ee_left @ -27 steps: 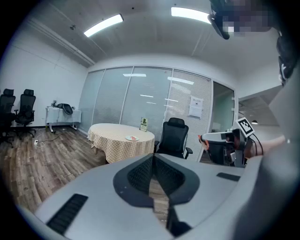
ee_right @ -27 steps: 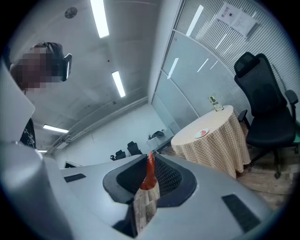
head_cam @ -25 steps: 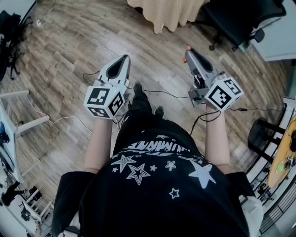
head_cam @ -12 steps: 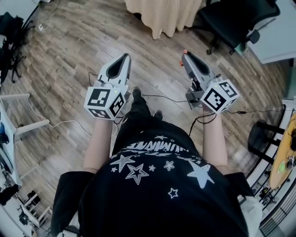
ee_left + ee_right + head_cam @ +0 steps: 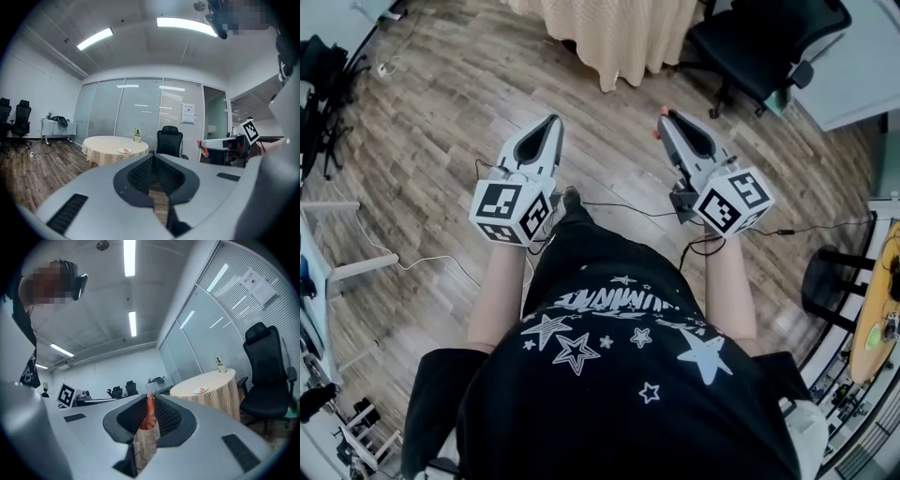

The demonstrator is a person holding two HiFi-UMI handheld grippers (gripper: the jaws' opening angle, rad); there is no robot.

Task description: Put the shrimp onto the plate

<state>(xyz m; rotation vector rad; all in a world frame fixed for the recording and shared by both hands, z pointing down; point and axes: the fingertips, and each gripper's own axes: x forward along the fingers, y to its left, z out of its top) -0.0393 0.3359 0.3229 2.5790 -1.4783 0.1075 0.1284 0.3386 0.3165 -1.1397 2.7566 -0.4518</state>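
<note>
The left gripper [image 5: 551,122] is held out over the wooden floor [image 5: 431,112] in front of the person. Its jaws are closed together at the tips, and nothing is held between them. In the left gripper view, a round table [image 5: 101,152] with a checked cloth is seen ahead and to the left of the jaws, well apart from them. The plate [image 5: 124,150] lies on the table, near the edge, with a small reddish item on it that is too small to identify. A black chair [image 5: 169,140] stands just beside the table, to its right. The right gripper [image 5: 664,114] is held level with the left gripper and apart from it. Its jaws are clamped on the shrimp [image 5: 150,412], which is orange-red and stands upright in the grip, with its narrow end protruding past the jaw tips. The shrimp is thus carried in the air, well apart from the plate. In the right gripper view, the table and plate are seen to the right of the jaws, with the chair at the far right.
</note>
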